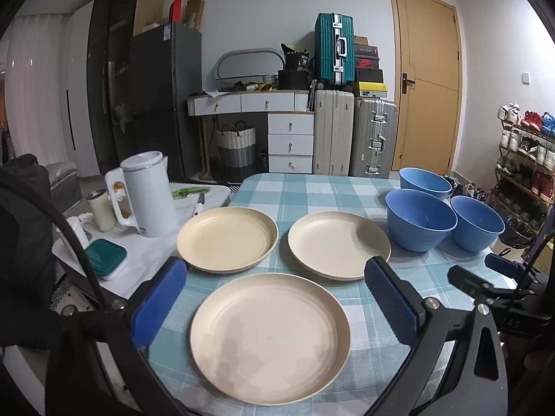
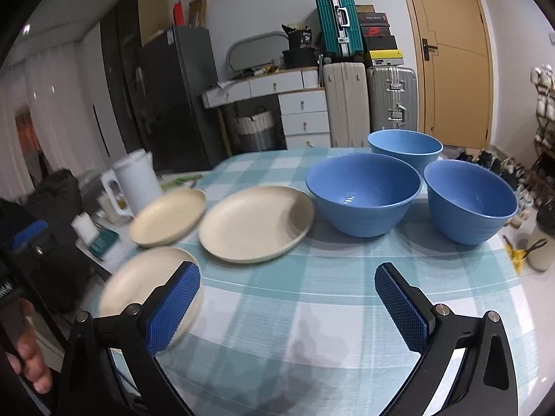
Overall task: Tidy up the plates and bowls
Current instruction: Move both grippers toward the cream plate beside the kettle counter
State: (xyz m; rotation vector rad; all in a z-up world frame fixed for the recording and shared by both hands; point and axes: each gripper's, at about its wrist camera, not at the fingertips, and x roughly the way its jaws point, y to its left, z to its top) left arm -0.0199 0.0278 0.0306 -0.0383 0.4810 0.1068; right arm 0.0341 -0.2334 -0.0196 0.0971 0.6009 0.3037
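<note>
Cream plates and blue bowls, all sitting on a teal-and-white checked tablecloth [image 1: 312, 187]. Three plates on the left half of the table: the near plate [image 1: 270, 339] is close to the front edge, the left plate [image 1: 227, 239] sits behind it right by the left edge, and the middle plate [image 1: 339, 245] is beside that one, none of them touching. Three bowls on the right side, all upright and empty: the big bowl [image 2: 363, 198] just right of the middle plate, the right bowl [image 2: 470, 201] beside it, and the far bowl [image 2: 405, 147] behind both, nearer the far edge.

Left gripper [image 1: 275, 286] hangs above the near plate with its jaws spread wide, holding nothing. Right gripper [image 2: 288, 303] is over bare cloth near the front edge, jaws also wide apart and empty; its left pad overlaps the near plate in that view.

White kettle [image 1: 147, 192] stands on a side surface just off the left edge.
</note>
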